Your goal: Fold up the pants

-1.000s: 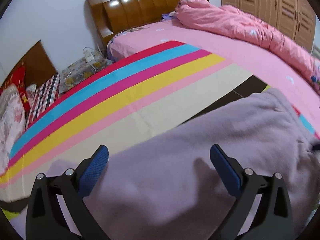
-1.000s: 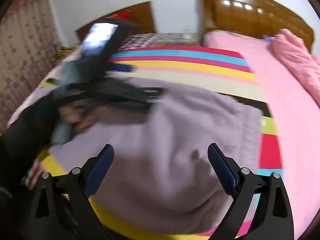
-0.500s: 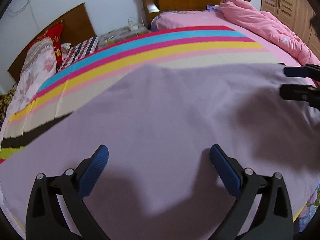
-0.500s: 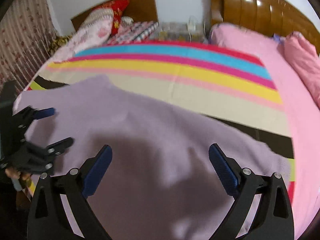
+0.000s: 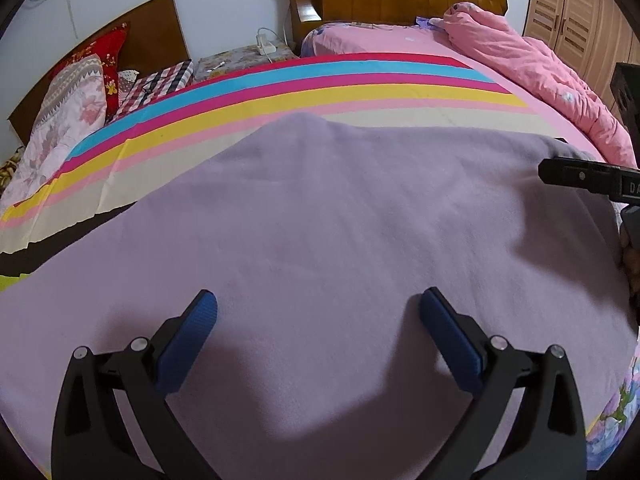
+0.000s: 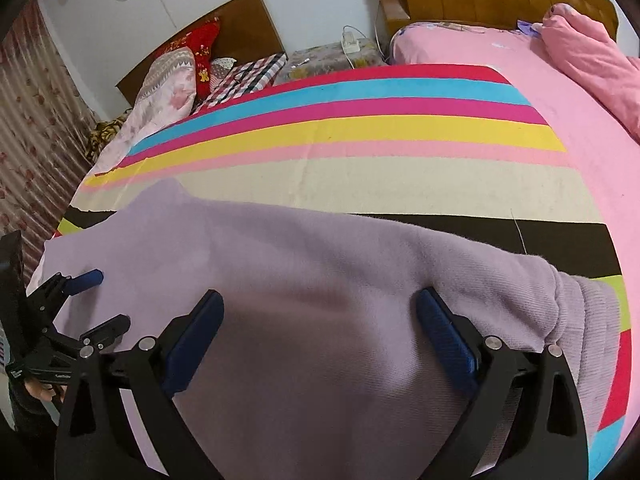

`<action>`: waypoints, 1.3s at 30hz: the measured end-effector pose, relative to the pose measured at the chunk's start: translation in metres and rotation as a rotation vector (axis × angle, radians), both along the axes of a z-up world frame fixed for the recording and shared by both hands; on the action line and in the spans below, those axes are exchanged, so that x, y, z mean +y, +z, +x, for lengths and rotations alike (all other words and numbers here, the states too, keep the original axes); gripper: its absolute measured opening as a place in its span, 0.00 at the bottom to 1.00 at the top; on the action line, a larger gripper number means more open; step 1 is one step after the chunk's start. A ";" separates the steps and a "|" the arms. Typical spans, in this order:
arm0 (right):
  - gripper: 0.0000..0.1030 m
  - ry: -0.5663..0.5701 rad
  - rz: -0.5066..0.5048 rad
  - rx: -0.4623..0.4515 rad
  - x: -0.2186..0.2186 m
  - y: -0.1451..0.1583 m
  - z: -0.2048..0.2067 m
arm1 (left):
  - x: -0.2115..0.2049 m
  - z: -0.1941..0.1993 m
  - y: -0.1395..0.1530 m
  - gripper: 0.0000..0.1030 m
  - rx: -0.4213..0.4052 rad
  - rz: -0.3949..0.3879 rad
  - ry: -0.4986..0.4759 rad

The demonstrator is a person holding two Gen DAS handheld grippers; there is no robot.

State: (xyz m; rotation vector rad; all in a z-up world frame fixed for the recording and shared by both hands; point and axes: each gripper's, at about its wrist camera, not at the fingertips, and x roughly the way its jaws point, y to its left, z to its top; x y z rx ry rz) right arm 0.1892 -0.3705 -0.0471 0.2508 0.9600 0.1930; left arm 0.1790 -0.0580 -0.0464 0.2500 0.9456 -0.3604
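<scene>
currently the pants (image 5: pixel 340 240) are being shown spread flat on a striped sheet (image 6: pixel 360 140) over the bed, their ribbed cuff (image 6: pixel 580 312) lying at the right side. the left gripper (image 5: pixel 318 332) is being held just above the lilac cloth, its jaws wide apart and empty. the right gripper (image 6: pixel 318 328) is being held likewise, jaws gaping with nothing between them. a pink quilt (image 5: pixel 540 68) is being seen bunched on the far right, and pillows (image 6: pixel 172 80) at the headboard.
</scene>
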 end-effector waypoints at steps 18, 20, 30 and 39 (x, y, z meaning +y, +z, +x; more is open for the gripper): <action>0.92 0.211 -0.263 -0.098 0.156 0.041 -0.049 | 0.120 -0.044 0.026 0.98 -0.089 0.009 0.261; 0.93 0.276 -0.282 -0.085 0.179 0.033 -0.050 | 0.137 -0.048 0.019 0.98 -0.066 0.009 0.297; 0.93 0.419 -0.316 -0.163 0.256 0.053 -0.050 | 0.332 -0.098 0.030 0.98 -0.032 -0.611 0.575; 0.93 0.694 -0.247 -0.285 0.401 0.073 -0.031 | 0.551 -0.141 -0.018 0.76 -0.126 -1.083 1.069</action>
